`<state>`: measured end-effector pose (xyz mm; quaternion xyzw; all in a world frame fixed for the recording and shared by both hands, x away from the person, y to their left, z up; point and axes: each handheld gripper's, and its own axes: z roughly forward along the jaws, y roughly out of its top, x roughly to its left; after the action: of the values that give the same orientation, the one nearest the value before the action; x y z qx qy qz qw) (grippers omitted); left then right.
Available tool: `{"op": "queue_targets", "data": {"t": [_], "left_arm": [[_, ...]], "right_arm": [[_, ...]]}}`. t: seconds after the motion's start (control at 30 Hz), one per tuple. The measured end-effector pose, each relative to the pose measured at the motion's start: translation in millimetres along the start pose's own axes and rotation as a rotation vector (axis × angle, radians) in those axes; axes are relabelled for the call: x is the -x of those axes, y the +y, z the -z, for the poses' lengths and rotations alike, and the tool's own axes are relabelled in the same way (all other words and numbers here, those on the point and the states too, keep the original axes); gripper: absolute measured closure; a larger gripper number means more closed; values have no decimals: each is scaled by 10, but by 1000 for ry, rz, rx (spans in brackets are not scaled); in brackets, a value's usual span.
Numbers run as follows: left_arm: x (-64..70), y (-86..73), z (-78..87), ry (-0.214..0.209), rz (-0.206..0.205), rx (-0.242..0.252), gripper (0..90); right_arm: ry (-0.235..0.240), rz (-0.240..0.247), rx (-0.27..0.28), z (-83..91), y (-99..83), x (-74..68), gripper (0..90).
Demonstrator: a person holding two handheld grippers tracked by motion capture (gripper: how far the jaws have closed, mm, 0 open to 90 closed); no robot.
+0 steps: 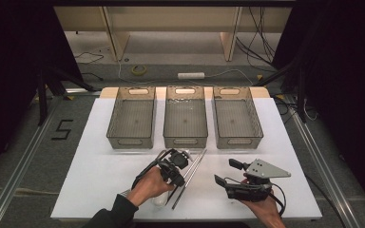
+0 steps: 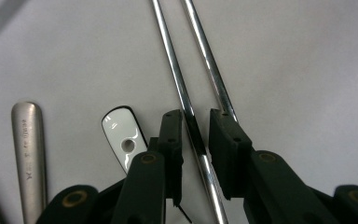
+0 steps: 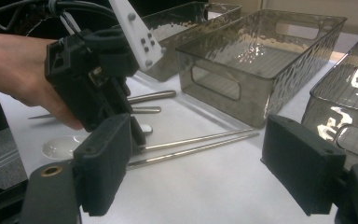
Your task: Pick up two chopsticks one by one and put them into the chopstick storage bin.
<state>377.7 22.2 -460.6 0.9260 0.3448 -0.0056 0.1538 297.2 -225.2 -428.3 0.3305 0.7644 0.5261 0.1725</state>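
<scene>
Black jaws of the left hand-held gripper (image 2: 196, 140) straddle one steel chopstick (image 2: 179, 84), slightly apart, not yet clamped; its twin (image 2: 209, 60) lies just beside on the white surface (image 2: 307, 70). Farther off, the right hand-held gripper (image 1: 230, 176) waits wide apart. Likely a pick-up: next, squeeze, lift, carry toward a clear bin (image 1: 185, 137).

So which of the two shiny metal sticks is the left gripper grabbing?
The left gripper straddles the left-hand thin silver metal chopstick in its own view. The other silver chopstick runs beside it and passes behind the right jaw, outside the gap.
</scene>
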Motion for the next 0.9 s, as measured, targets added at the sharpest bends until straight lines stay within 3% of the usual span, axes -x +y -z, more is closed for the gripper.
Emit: {"op": "queue_targets", "data": {"t": [0.4,0.9], "left_arm": [[68,24,-11,53,-13,-14,775],[89,35,-21,59,7,-3,829]], "right_arm": [[4,-1,-6,-11,-1,-1,250],[2,5,-13,-25,-4,-5,256]]}}
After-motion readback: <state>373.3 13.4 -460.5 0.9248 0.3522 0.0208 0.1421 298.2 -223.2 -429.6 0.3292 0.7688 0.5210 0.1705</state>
